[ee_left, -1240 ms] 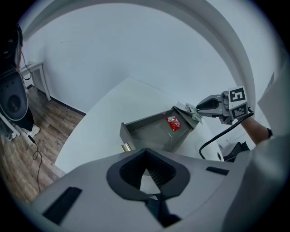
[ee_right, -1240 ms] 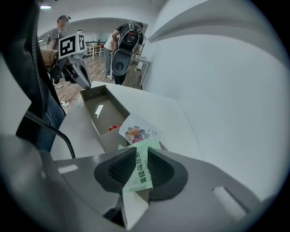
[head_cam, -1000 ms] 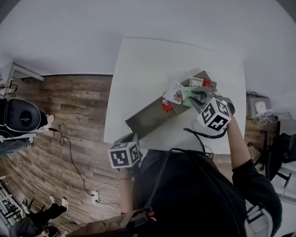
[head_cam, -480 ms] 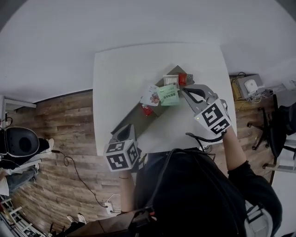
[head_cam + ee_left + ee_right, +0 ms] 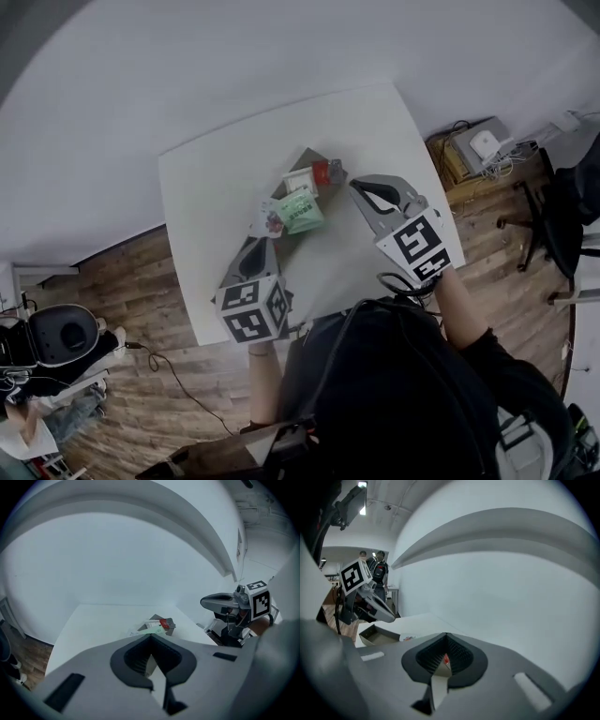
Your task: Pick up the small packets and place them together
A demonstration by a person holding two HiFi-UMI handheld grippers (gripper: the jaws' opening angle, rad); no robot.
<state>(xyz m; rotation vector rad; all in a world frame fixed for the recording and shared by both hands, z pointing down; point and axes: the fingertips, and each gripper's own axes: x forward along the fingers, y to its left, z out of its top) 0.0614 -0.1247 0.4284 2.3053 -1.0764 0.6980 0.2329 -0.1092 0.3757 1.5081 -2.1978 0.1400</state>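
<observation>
White table (image 5: 216, 187) on wood flooring (image 5: 141, 375) carries a gray tray (image 5: 307, 156). Small packets (image 5: 300, 208) lie bunched at the tray's far end. Left gripper (image 5: 264, 242) is at the tray's near end, jaws closed on nothing. Right gripper (image 5: 354, 185) is just right of the packets, jaws closed on nothing.

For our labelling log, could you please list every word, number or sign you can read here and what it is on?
No text is legible.
Green packet: print too small to read.
White packet, red packet: likewise too small.
Left marker cube, right marker cube: black-and-white square patterns, no words.
</observation>
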